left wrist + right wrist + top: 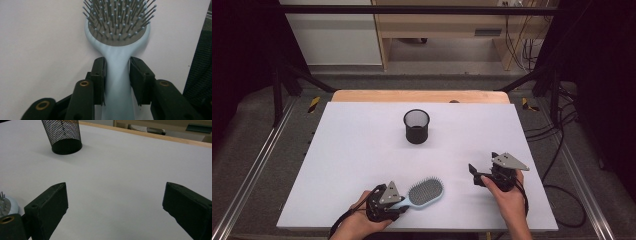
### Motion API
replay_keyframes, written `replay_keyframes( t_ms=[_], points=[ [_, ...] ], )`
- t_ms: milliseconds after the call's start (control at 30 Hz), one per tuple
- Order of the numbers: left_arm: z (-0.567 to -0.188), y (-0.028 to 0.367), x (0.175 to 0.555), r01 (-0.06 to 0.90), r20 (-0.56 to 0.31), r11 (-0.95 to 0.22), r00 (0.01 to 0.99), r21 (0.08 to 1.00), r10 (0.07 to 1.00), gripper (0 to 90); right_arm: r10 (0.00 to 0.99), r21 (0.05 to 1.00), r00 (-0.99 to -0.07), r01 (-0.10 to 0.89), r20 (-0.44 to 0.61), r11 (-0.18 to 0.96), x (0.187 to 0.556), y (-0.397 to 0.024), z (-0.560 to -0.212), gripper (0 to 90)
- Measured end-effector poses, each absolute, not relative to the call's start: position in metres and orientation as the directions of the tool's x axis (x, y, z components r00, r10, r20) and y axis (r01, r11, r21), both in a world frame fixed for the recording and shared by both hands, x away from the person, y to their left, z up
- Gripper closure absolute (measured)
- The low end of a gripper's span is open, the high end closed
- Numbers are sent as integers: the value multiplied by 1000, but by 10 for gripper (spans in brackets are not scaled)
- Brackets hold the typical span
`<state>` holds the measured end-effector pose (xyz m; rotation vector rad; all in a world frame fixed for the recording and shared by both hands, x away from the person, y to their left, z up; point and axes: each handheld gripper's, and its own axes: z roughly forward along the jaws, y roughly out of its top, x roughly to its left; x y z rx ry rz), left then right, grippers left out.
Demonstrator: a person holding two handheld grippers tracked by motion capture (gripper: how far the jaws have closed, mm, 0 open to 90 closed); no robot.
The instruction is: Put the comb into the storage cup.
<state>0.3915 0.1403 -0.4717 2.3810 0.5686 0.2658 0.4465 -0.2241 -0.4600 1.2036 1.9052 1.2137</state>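
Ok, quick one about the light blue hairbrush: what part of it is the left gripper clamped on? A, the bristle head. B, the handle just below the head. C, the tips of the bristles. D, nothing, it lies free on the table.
B: in the left gripper view the left gripper has its fingers pressed on either side of the hairbrush handle, just below the bristle head.

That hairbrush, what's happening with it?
A person holds a gripper in each hand. The left gripper is shut on the light blue hairbrush, pinching its handle as it lies bristles-up on the white table. The right gripper is open with nothing between its jaws. A black mesh cup stands farther back.
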Motion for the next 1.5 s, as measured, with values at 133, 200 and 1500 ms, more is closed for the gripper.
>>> replay_keyframes(
  t_ms=[133,200,1500],
  points=[
    [-470,137,390,321,57,-699,887,639,459,680,901,904,-434,384,-5,190,447,-223,-460,63],
    [-470,137,391,320,56,-702,889,637,455,687,900,903,-436,385,-5,192,446,-222,-460,63],
    [-469,130,402,297,58,-716,903,631,426,610,885,898,-465,386,-8,211,445,-217,-460,67]
  ],
)
